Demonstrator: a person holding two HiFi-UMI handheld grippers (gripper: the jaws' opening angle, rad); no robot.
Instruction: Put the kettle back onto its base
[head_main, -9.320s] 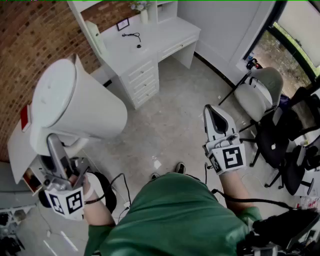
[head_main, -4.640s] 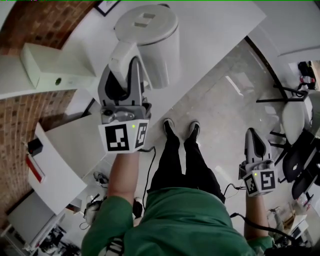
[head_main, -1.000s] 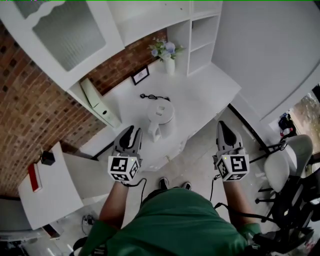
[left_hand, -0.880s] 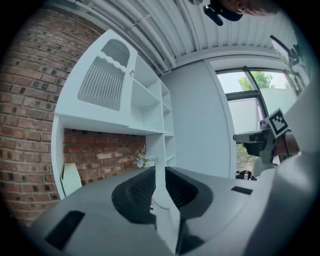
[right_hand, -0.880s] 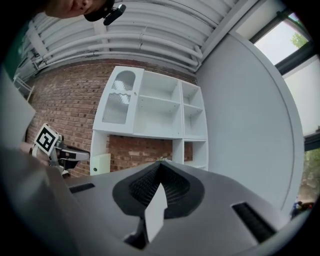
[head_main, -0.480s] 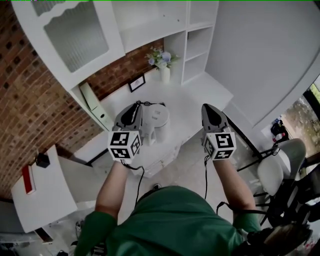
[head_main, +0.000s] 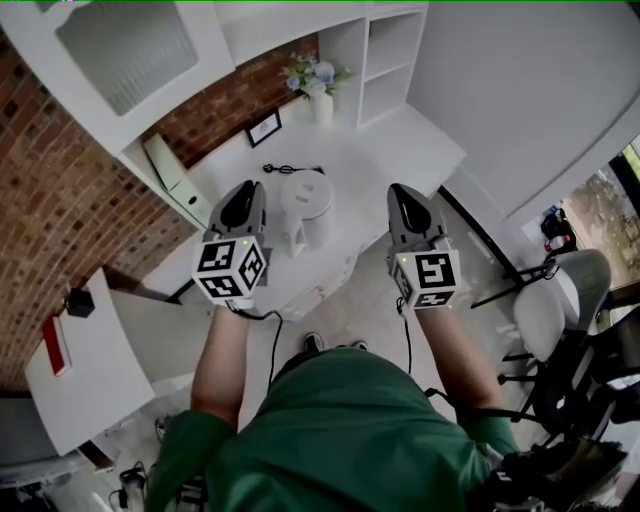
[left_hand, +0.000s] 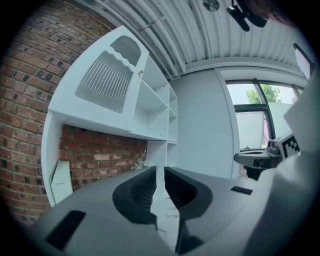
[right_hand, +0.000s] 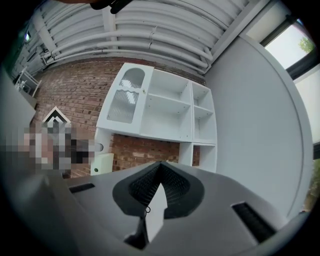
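Observation:
The white kettle (head_main: 303, 207) stands upright on the white desk (head_main: 400, 150), with its lid on; what it stands on is hidden beneath it. My left gripper (head_main: 247, 190) hovers just left of the kettle, apart from it, and holds nothing. In the left gripper view its jaws (left_hand: 156, 170) stand nearly together with only bare air between them. My right gripper (head_main: 402, 192) is to the right of the kettle, held level over the desk's edge. Its jaws (right_hand: 160, 164) meet at the tips in the right gripper view and are empty.
A black cord (head_main: 290, 168) lies behind the kettle. A vase of flowers (head_main: 320, 88), a small picture frame (head_main: 265, 128) and a pale green box file (head_main: 165, 165) stand along the brick wall. Office chairs (head_main: 545, 340) are at the right, a low white table (head_main: 80, 380) at the left.
Both grippers have risen and moved forward, and now flank the kettle. The kettle has stayed where it stands on the desk.

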